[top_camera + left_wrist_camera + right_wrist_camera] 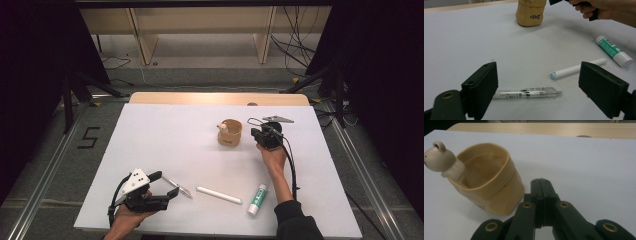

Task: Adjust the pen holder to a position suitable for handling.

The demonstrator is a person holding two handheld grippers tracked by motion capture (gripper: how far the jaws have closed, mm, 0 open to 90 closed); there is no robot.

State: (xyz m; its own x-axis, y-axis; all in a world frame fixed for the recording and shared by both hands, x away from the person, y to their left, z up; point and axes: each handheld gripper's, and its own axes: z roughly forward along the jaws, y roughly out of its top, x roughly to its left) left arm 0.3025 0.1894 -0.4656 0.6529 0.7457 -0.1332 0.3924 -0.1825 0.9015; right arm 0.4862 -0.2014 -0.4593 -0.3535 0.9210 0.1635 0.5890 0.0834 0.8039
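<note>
I am framing the pen (527,93) between the spread left gripper (537,87) jaws; the right gripper (541,187), clenched empty, is waiting beside the cup (491,182). Next I must close carefully.

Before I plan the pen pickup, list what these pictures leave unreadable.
- Pen: print on its barrel too small in the left gripper view; its rear end sits behind a pad of the open left tongs.
- Glue stick: label text too small.
- Holder: its floor lies in shadow in the right gripper view; the left gripper view's top edge cuts off its rim.
- Shut right tongs: whether they touch the holder.
</note>
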